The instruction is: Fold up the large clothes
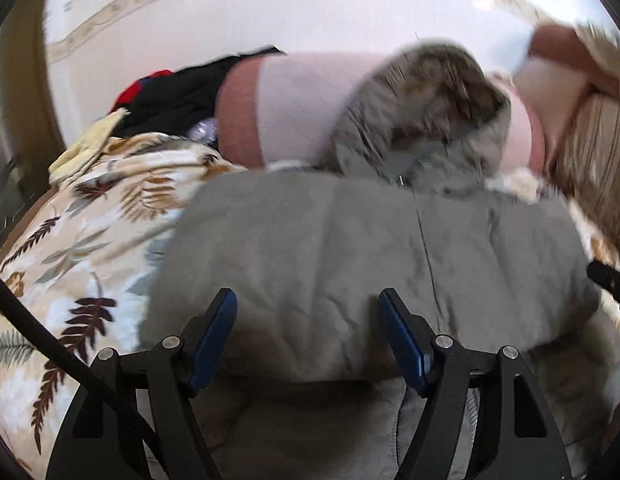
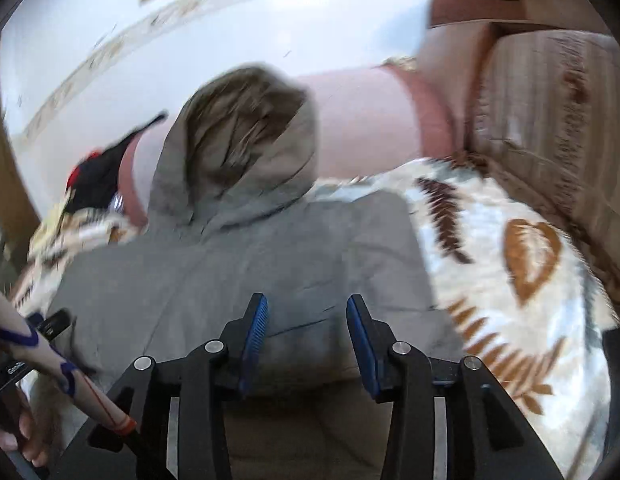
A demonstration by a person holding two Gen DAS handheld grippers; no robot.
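A grey hooded coat (image 1: 350, 240) with a fur-trimmed hood (image 1: 430, 100) lies folded on a bed with a leaf-print cover (image 1: 69, 240). My left gripper (image 1: 307, 300) is open, just above the coat's near folded edge, holding nothing. In the right wrist view the same coat (image 2: 249, 264) lies with its hood (image 2: 245, 128) toward the far side. My right gripper (image 2: 307, 306) is open over the coat's near edge, empty. The left gripper's body and the hand holding it (image 2: 21, 368) show at the lower left of the right wrist view.
A pink pillow (image 1: 301, 104) lies behind the hood. A dark heap of clothes with red (image 1: 169, 96) sits at the far left. A striped beige cushion (image 2: 550, 128) stands at the right. The leaf-print cover (image 2: 510, 280) spreads around the coat.
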